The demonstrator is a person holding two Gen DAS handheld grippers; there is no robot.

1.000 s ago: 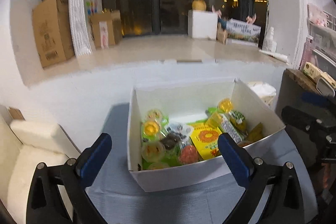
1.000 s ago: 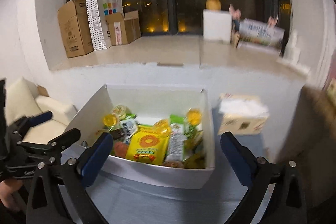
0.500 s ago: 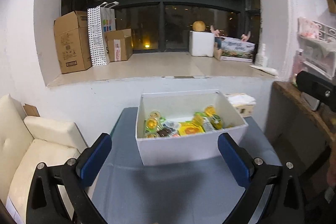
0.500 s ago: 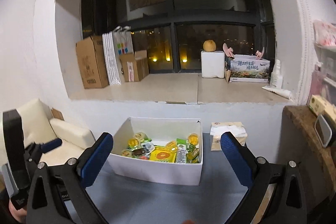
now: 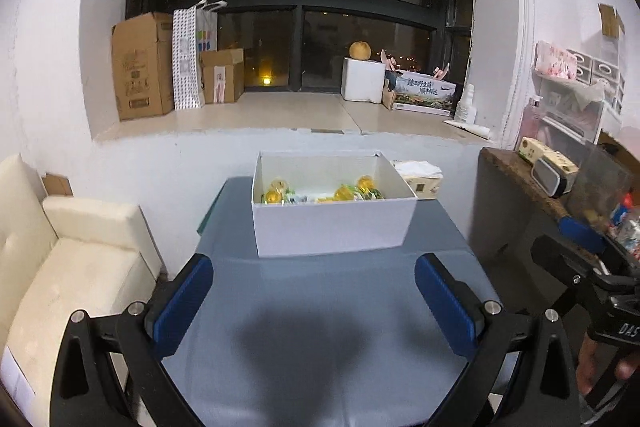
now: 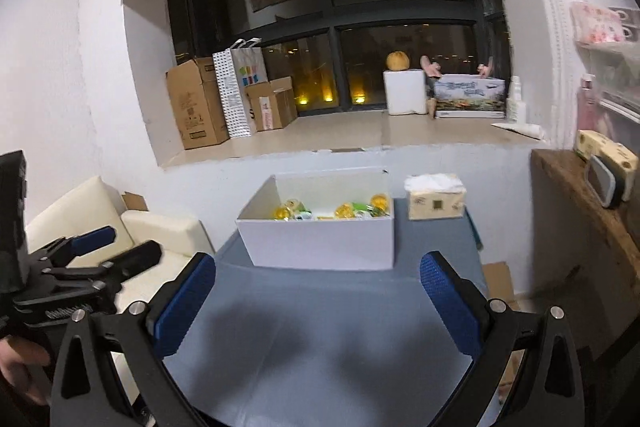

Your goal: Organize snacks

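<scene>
Your left gripper (image 5: 314, 301) hangs over the bare near end of the blue table (image 5: 320, 307) with its tongs spread wide and nothing between them, well back from the white box (image 5: 332, 231) at 12 o'clock. The snacks (image 5: 320, 193) sit low inside that box, mostly hidden by its front wall from here, so if you go in on a flat line you could push the wall and slide the whole box toward the far edge instead of reaching anything. The yellow jelly cups (image 6: 282, 213) at about 11 o'clock look round and slick, likely to squirt out of a pinch. To the right, your right gripper (image 6: 318, 303) is just as open and empty, aimed at the same box, so both tools could collide above it. At 1 o'clock the tissue box (image 6: 436, 201) stands just beside the box's right wall and could get knocked.
</scene>
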